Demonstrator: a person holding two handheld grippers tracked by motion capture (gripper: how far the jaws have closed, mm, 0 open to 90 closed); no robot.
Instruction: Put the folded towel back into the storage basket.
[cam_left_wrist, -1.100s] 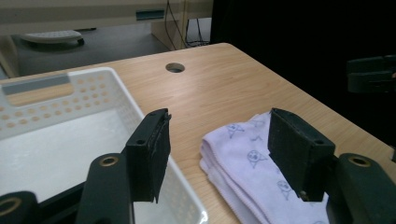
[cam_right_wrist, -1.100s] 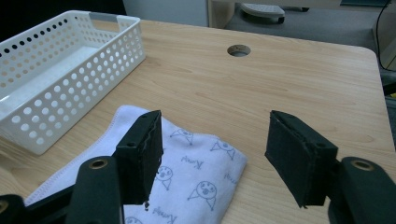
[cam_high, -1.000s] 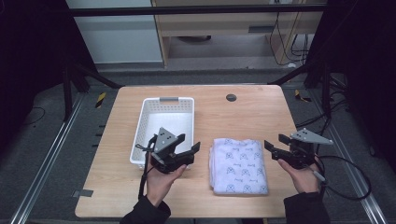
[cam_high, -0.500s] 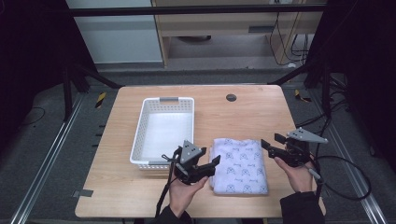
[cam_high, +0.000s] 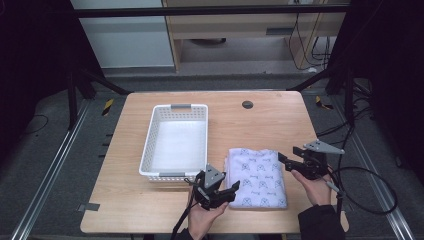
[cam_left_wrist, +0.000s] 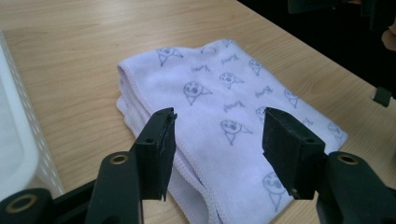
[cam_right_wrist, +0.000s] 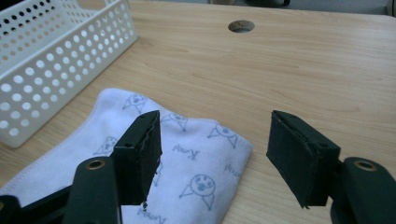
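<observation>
- Folded cloth (cam_high: 258, 177): flat on tabletop (cam_high: 270, 125), right of white basket (cam_high: 176, 142)
- Left gripper (cam_high: 223, 193): jaws apart, just been closing, straddling near-left corner for pickup
- Right gripper (cam_high: 285, 161): jaws apart, at far-right corner

White perforated basket (cam_high: 177, 142) at nine o'clock side of wooden table (cam_high: 270, 125), empty inside. Small round hole (cam_high: 247, 104) toward twelve o'clock. Grey tape (cam_high: 88, 206) at seven o'clock corner.

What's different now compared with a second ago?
The left gripper moved from beside the basket toward the person and down to the near left corner of the folded cloth; its jaws have just been closing a little, over the cloth but not pinching it. The right gripper barely shifted and is open at the cloth's right edge. Cloth and basket stayed put.
</observation>
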